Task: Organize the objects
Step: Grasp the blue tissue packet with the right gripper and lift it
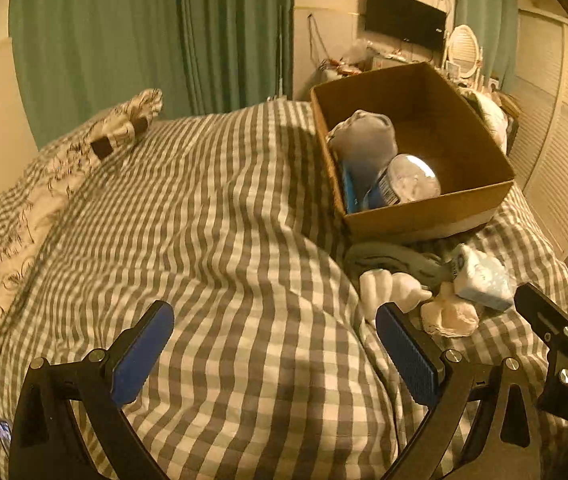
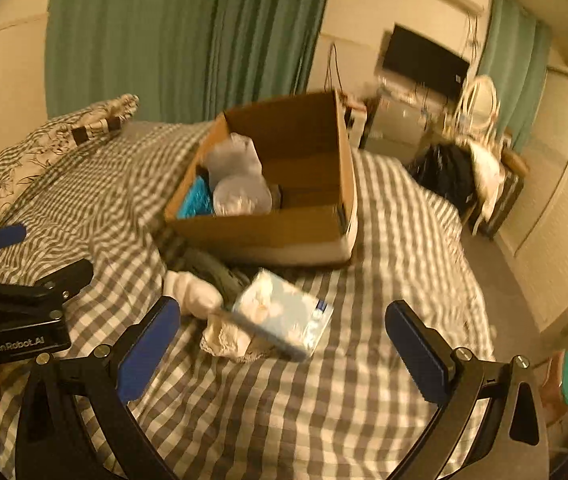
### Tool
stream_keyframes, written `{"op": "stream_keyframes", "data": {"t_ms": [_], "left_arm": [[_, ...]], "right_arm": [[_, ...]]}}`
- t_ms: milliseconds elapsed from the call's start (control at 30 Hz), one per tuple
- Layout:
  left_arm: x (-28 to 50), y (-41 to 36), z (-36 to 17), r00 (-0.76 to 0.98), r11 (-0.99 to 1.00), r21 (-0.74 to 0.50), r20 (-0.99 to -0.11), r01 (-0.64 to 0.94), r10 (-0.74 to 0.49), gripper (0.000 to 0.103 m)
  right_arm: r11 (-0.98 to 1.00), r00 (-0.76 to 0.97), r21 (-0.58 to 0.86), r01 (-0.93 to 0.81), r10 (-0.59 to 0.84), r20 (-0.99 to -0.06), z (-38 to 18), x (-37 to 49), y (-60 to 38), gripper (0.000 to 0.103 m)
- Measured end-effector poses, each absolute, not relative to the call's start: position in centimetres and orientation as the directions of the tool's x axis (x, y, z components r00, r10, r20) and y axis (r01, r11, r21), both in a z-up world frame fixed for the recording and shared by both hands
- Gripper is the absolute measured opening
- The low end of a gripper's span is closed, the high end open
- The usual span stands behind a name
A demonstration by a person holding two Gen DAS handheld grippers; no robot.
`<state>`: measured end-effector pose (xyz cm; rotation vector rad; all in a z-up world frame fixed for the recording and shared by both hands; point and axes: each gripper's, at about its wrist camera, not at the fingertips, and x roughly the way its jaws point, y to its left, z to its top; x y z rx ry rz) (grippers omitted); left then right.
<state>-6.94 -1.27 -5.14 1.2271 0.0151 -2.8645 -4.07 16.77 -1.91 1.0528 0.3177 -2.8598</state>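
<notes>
Right wrist view: a pale blue packet [image 2: 284,320] is seen lying on the checked bed [image 2: 364,380] before a cardboard box [image 2: 267,236], beside white socks [image 2: 191,292]. The right gripper [image 2: 284,356] and left gripper [image 1: 273,350] are both held with fingers wide, nothing between them.

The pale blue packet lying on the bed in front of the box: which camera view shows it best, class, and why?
The right wrist view: the pale blue packet lies large and central between the open right gripper fingers, its top face visible. In the left wrist view it sits small near the right edge, partly blurred.
</notes>
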Motion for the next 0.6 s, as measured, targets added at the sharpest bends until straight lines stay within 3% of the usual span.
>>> {"op": "stream_keyframes", "data": {"t_ms": [233,600], "left_arm": [[-6.8,-1.7,-5.1,-0.69,-0.999,-0.019,-0.724,0.035,-0.01,0.103],[-7.1,-1.5,-4.2,-0.689,-0.999,-0.013,-0.724,0.048,-0.024,0.103]], "right_arm": [[-0.986,-0.736,-0.124,0.108,0.005,-0.677,-2.8,-4.8,18.2,0.103],[-0.97,-0.79,-0.208,0.127,0.028,-0.613,1.4,-5.4,17.1,0.103]]}}
